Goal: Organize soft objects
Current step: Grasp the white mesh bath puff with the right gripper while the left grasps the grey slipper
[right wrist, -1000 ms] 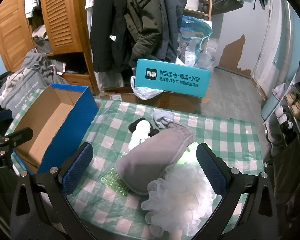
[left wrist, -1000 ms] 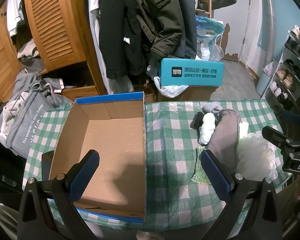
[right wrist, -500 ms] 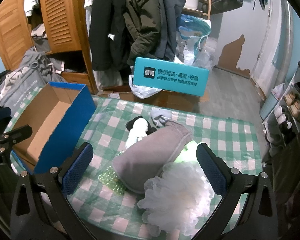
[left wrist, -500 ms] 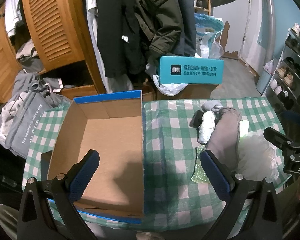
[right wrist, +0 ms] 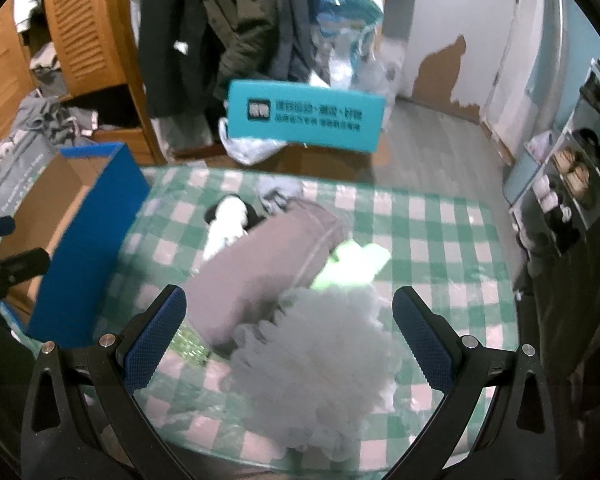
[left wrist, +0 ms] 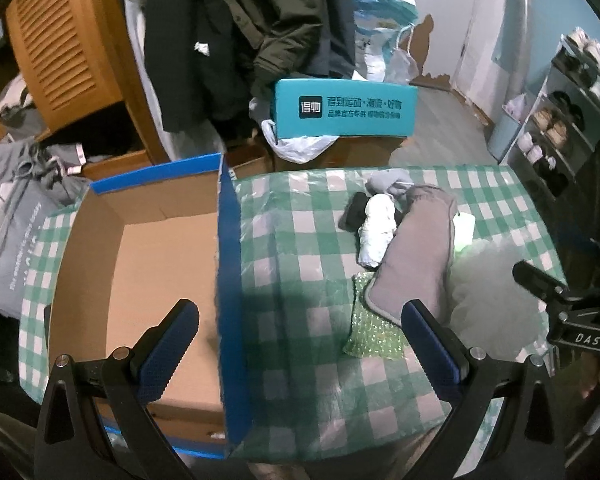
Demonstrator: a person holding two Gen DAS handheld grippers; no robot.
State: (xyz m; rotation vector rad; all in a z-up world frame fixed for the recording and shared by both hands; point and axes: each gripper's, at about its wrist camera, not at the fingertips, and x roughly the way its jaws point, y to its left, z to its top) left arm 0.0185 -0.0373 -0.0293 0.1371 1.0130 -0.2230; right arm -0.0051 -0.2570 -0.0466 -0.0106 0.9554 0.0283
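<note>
Soft things lie in a heap on the green and white checked table (left wrist: 300, 248), on its right side. A fluffy white bath pouf (right wrist: 316, 344) sits nearest, right between the two blue pads of the right gripper (right wrist: 288, 312), whose fingers are spread wide with nothing in them. The pads do not seem to touch the pouf, though the picture is blurry there. A long grey pouch (right wrist: 260, 264) lies just behind the pouf, touching it, and it rests on a sparkly green cloth (left wrist: 374, 328). A light green thing (right wrist: 352, 264) peeks out from under the far side of the pouch. A rolled white sock (left wrist: 378, 232) lies beside the pouch, next to a black thing (left wrist: 356, 210) and a small grey cloth (left wrist: 388, 182). On the left side of the table stands an open cardboard box (left wrist: 148, 264) with blue edges, and its inside is bare. The left gripper (left wrist: 300, 328) hangs over the right wall of the box, its fingers spread wide and holding nothing.
</note>
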